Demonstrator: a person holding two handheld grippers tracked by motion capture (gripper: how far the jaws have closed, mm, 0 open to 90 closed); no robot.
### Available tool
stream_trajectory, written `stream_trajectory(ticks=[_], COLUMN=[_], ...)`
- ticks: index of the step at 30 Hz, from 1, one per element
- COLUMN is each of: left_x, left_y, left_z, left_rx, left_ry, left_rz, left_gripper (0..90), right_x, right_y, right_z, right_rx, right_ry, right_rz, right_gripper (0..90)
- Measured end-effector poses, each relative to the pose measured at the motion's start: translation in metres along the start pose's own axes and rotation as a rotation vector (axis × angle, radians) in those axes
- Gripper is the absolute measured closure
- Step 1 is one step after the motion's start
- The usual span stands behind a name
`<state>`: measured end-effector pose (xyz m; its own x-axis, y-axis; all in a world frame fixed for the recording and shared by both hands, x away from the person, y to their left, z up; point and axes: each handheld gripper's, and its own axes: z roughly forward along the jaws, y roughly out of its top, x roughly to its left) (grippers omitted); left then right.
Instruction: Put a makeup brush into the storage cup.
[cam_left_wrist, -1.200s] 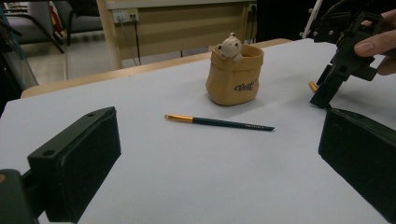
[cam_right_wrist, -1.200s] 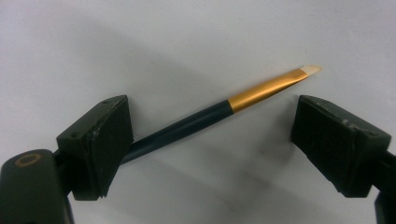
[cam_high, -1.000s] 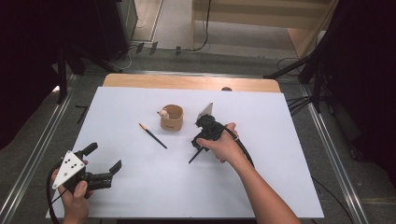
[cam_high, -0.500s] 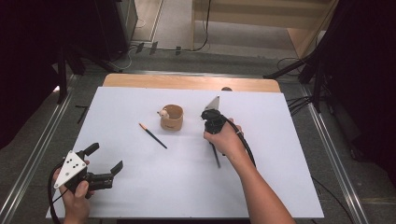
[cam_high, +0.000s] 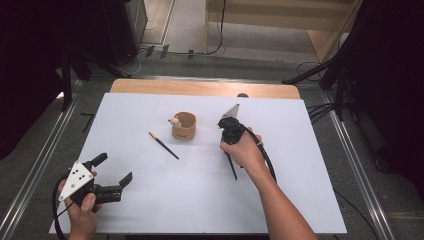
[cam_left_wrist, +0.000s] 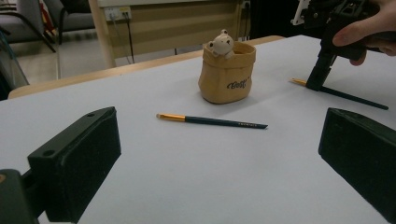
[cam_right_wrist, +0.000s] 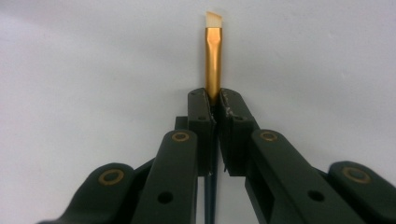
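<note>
Right gripper (cam_right_wrist: 213, 105) clamped on paintbrush (cam_right_wrist: 214, 51), second brush (cam_high: 163, 145) beside bear cup (cam_high: 183, 126), left gripper (cam_high: 111, 169) open.

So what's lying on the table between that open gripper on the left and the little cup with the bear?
A loose paintbrush lies between the left gripper and the cup, seen in the left gripper view.

Landmark: bear pot (cam_high: 184, 126), upright mid-table. Loose brush (cam_high: 163, 145) lies flat just left-front of the pot, apart from it. Right gripper (cam_high: 229, 156) stands right of the pot, clamped on a second brush (cam_high: 232, 168). Left gripper (cam_high: 111, 172) sits well left-front, jaws wide. White table (cam_high: 150, 205) is bare between it and the loose brush.
</note>
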<state>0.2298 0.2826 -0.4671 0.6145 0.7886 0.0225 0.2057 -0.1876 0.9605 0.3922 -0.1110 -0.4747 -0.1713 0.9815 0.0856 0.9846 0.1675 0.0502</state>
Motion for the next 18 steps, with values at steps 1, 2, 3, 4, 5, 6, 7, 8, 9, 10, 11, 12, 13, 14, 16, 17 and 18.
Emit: stream_trajectory(ticks=[1, 2, 3, 4, 5, 6, 7, 8, 9, 10, 11, 12, 13, 14, 16, 17, 18], left_x=[-0.001, -0.001, -0.001, -0.001, -0.002, -0.001, -0.001, -0.001, -0.001, -0.001, -0.001, -0.002, -0.002, -0.002, -0.002, -0.002, -0.002], left_y=[0.000, 0.000, 0.000, 0.000, 0.000, 0.000, 0.000, 0.000, 0.000, 0.000, 0.000, 0.000, 0.000, -0.001, -0.001, -0.001, -0.001], left_z=[0.000, 0.000, 0.000, 0.000, 0.000, 0.000, 0.000, 0.000, 0.000, 0.000, 0.000, 0.000, 0.001, 0.001, 0.001, 0.001, 0.001], left_rx=[0.006, 0.006, 0.006, 0.006, 0.005, 0.005, 0.005, 0.005, 0.005, 0.005, 0.006, 0.006, 0.006, 0.008, 0.008, 0.007, 0.006], left_ry=[0.000, 0.000, -0.002, -0.002, 0.000, 0.000, 0.001, 0.001, 0.000, -0.001, -0.002, -0.003, -0.003, -0.004, -0.005, -0.006, -0.008], left_rz=[0.002, 0.002, 0.004, 0.004, 0.004, 0.003, 0.002, 0.003, 0.002, 0.001, 0.003, 0.003, 0.003, 0.001, 0.001, -0.002, -0.003], left_gripper=[0.0, 0.0, 0.0, 0.0, 0.0, 0.0, 0.0, 0.0, 0.0, 0.0, 0.0, 0.0, 0.0, 0.0, 0.0, 0.0, 0.0], right_x=[-0.001, -0.001, -0.001, -0.001, 0.000, 0.000, 0.000, 0.000, 0.000, 0.000, -0.001, -0.001, -0.002, -0.003, -0.003, -0.004, -0.004], right_y=[-0.001, -0.002, -0.003, -0.004, -0.005, -0.005, -0.006, -0.007, -0.008, -0.009, -0.010, -0.011, -0.012, -0.014, -0.015, -0.018, -0.018], right_z=[-0.001, -0.001, -0.002, -0.002, -0.003, -0.003, -0.004, -0.006, -0.009, -0.011, -0.014, -0.016, -0.019, -0.023, -0.025, -0.028, -0.028], right_rx=[-0.009, -0.021, -0.036, -0.054, -0.072, -0.072, -0.093, -0.120, -0.145, -0.174, -0.200, -0.230, -0.260, -0.314, -0.345, -0.397, -0.397], right_ry=[0.013, 0.034, 0.039, 0.040, 0.044, 0.044, 0.049, 0.055, 0.063, 0.070, 0.076, 0.086, 0.093, 0.103, 0.105, 0.114, 0.114], right_rz=[-0.003, -0.004, -0.003, -0.007, -0.015, -0.015, -0.021, -0.022, -0.021, -0.023, -0.028, -0.026, -0.022, -0.019, -0.022, -0.034, -0.034], right_gripper=[85.3, 85.3, 85.3, 85.3, 85.3, 85.3, 85.3, 85.3, 85.3, 85.3, 85.3, 85.3, 85.3, 85.3, 85.3, 85.3, 85.3])
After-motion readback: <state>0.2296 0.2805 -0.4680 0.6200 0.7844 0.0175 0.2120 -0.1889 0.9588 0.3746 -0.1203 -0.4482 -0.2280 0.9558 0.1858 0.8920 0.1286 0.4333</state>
